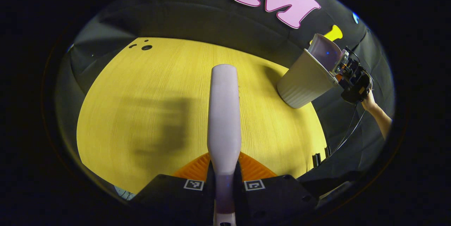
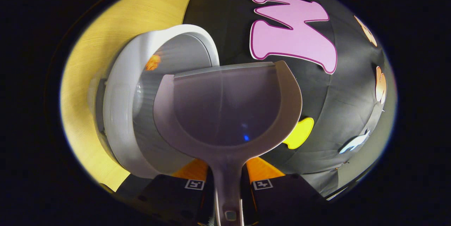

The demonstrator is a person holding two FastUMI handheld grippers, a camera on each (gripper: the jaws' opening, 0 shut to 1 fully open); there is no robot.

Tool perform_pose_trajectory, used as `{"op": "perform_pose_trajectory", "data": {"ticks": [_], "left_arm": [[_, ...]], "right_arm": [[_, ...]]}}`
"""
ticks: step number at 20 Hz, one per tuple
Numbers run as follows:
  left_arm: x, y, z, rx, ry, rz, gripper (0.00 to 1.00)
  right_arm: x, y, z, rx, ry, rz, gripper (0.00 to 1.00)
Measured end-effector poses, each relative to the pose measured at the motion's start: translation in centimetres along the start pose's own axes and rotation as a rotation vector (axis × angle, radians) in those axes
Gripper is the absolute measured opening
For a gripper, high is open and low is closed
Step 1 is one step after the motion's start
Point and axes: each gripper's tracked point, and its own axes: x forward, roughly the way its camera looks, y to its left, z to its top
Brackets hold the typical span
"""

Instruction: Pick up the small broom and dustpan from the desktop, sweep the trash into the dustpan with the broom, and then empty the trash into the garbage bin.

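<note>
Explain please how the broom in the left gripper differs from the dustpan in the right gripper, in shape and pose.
The broom shows as a long, narrow, rounded body pointing out over the yellow table; the dustpan is a wide, shallow scoop. The broom hangs over bare table away from the garbage bin, while the dustpan sits at the bin's open mouth, where an orange scrap shows inside. Both are pale plastic and each is clamped by its handle between gripper fingers.

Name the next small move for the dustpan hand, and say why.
Probably draw the dustpan back from the garbage bin and level it. Its tray looks empty while tipped at the bin's mouth, and an orange scrap already lies inside the bin. The right gripper clamps the pan's handle; the left gripper holds the broom over the desktop.
</note>
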Motion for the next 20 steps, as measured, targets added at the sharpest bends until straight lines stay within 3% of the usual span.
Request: {"op": "perform_pose_trajectory", "data": {"ticks": [1,2,3,4,7,8,9,10,12,15,17,19,20], "left_arm": [[0.1,0.0,0.0,0.004,-0.001,0.003,0.27],[0.2,-0.1,0.0,0.005,-0.003,0.006,0.3],[0.1,-0.2,0.0,0.005,-0.006,0.009,0.27],[0.0,-0.2,0.0,0.004,-0.012,0.013,0.27],[-0.2,-0.1,0.1,-0.001,-0.025,0.025,0.27],[-0.1,-0.3,-0.1,-0.005,-0.031,0.034,0.27],[-0.3,-0.2,-0.1,-0.008,-0.033,0.039,0.27],[-0.4,-0.3,-0.1,-0.013,-0.034,0.042,0.27],[-0.6,-0.3,0.2,-0.036,-0.046,0.04,0.27],[-0.9,0.1,0.8,-0.054,-0.07,0.047,0.3],[-1.1,0.3,0.9,-0.048,-0.086,0.061,0.27],[-1.5,0.5,1.2,-0.049,-0.109,0.08,0.27],[-1.7,0.7,1.5,-0.049,-0.125,0.094,0.3]], "right_arm": [[0.1,0.0,-0.2,0.01,0.005,0.005,0.41],[0.1,0.1,-0.4,0.021,0.011,0.012,0.34],[0.2,0.3,-0.7,0.033,0.017,0.022,0.41],[0.2,0.4,-0.8,0.043,0.021,0.031,0.35],[-0.3,-0.2,-1.3,0.109,0.04,0.037,0.35],[-0.5,-0.4,-1.6,0.147,0.052,0.039,0.29],[-0.6,-0.8,-1.8,0.187,0.07,0.045,0.41],[-0.7,-1.2,-2.0,0.236,0.089,0.055,0.35],[-0.8,-2.0,-2.2,0.349,0.115,0.071,0.35],[-1.6,-2.7,-2.8,0.525,0.158,0.098,0.35],[-2.0,-3.3,-3.0,0.666,0.183,0.119,0.4],[-2.5,-4.0,-2.8,0.82,0.2,0.139,0.29],[-2.8,-4.4,-2.6,0.902,0.203,0.148,0.35]]}}
